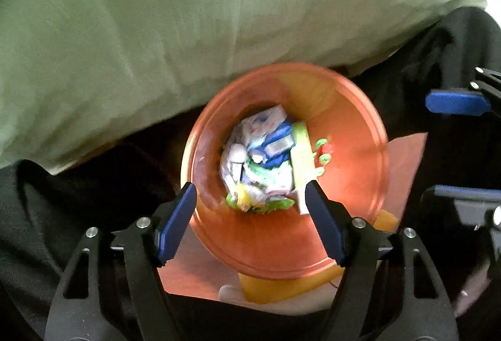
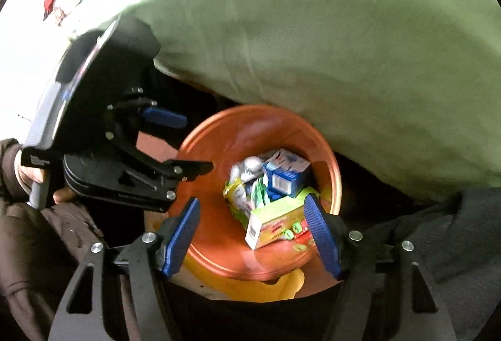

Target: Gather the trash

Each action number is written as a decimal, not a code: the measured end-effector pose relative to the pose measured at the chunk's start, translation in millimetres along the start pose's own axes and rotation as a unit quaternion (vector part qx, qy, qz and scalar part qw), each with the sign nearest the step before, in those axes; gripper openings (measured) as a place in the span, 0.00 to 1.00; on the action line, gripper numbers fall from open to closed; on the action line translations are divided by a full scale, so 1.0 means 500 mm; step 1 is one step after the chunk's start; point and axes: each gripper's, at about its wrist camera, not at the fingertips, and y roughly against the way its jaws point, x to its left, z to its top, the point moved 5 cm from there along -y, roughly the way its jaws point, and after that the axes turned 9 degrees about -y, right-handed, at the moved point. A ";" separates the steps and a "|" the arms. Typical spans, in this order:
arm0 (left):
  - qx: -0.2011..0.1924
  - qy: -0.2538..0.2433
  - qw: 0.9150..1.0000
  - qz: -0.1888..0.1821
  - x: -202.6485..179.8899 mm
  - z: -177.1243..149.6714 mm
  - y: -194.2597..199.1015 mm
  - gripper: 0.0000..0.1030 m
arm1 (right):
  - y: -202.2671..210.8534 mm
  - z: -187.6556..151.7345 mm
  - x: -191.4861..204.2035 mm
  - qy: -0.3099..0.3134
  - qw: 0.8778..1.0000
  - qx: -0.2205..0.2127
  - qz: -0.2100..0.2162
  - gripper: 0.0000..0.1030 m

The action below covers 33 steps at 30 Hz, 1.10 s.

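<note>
Both hand-held grippers hang spread and empty over the orange bin: the left (image 1: 250,209) straight above it, the right (image 2: 252,234) tilted in. Trash (image 1: 260,159) lies in the bin (image 1: 353,159), a green box (image 2: 275,225) on top. To do this well, let pieces fall clear of the pads before lifting out. Barcodes show; no writing is legible.

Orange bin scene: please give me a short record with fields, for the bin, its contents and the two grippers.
bin: orange bin, upright, seen from above
contents: light green carton, blue box, crumpled wrappers
left gripper: open, empty, over the bin
right gripper: open, empty, over the bin
behind bin: pale green cloth
</note>
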 end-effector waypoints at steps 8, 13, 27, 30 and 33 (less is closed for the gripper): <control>-0.187 -0.006 0.980 0.061 0.034 0.069 0.247 0.81 | 0.255 0.148 -0.024 -0.014 0.970 -0.243 -0.015 0.90; -0.266 0.028 0.952 0.147 0.107 0.163 0.337 0.90 | 0.324 0.266 -0.084 -0.084 0.935 -0.340 -0.060 0.95; -0.301 0.121 0.931 0.168 0.252 0.370 0.340 0.90 | 0.250 0.449 -0.173 -0.157 0.908 -0.358 -0.149 0.95; -0.300 0.132 0.931 0.160 0.273 0.391 0.331 0.90 | 0.240 0.465 -0.176 -0.161 0.905 -0.360 -0.157 0.95; -0.293 0.141 0.933 0.155 0.290 0.413 0.316 0.90 | 0.228 0.478 -0.177 -0.156 0.906 -0.355 -0.169 0.95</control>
